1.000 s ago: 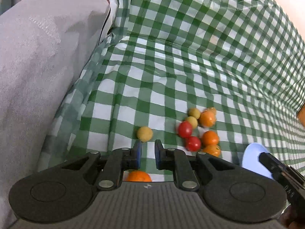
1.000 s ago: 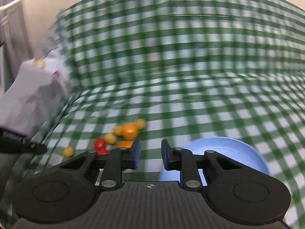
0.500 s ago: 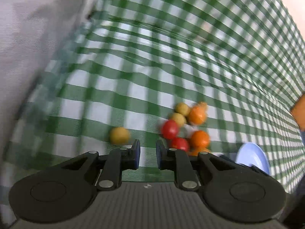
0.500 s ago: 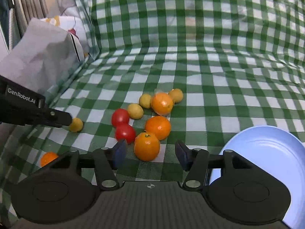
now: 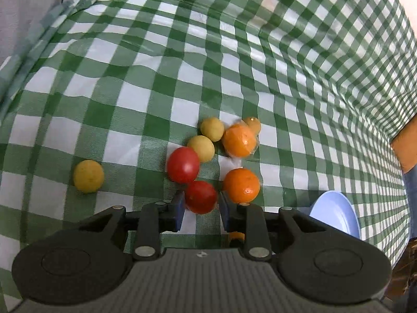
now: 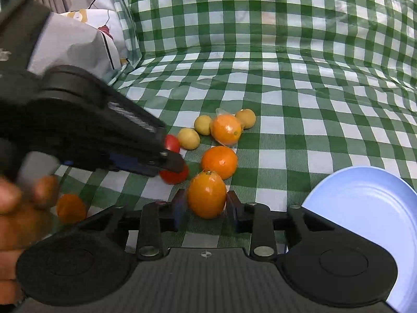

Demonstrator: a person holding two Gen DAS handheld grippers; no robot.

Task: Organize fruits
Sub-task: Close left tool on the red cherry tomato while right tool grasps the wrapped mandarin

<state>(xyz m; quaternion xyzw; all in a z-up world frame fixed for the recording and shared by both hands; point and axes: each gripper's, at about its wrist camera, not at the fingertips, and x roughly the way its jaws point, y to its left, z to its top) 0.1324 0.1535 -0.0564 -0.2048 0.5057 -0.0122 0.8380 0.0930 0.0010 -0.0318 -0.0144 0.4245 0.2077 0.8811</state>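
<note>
Pick-up step, both hands at once. Left claw [image 5: 200,206] straddles the nearer red tomato [image 5: 201,197]; its jaws are opening, the tomato sits between them, and the pads look just clear of the skin, so no grip yet. Right claw [image 6: 207,207] has the front orange [image 6: 206,194] between its pads; jaws closing, pads touching or all but touching the fruit's sides, which I read as a grip.

Remaining fruit lies loose on the green-checked tabletop [image 5: 234,52]: a second tomato [image 5: 183,164] touching the first, a bare orange [image 5: 241,185] just beside it, a wrapped orange [image 5: 239,140] behind, small yellow fruits [image 5: 202,148] in the cluster, and one yellow fruit [image 5: 88,176] apart to the left.

Only container seen: a blue plate [image 6: 365,221] at the right, near the cluster. Its visible part holds nothing.

Next move, as I judge it: left claw must close on the tomato without nudging its neighbour; right hand lifts the orange and carries it over the plate rim. Round fruit may roll or squirt out if pinched off-centre
</note>
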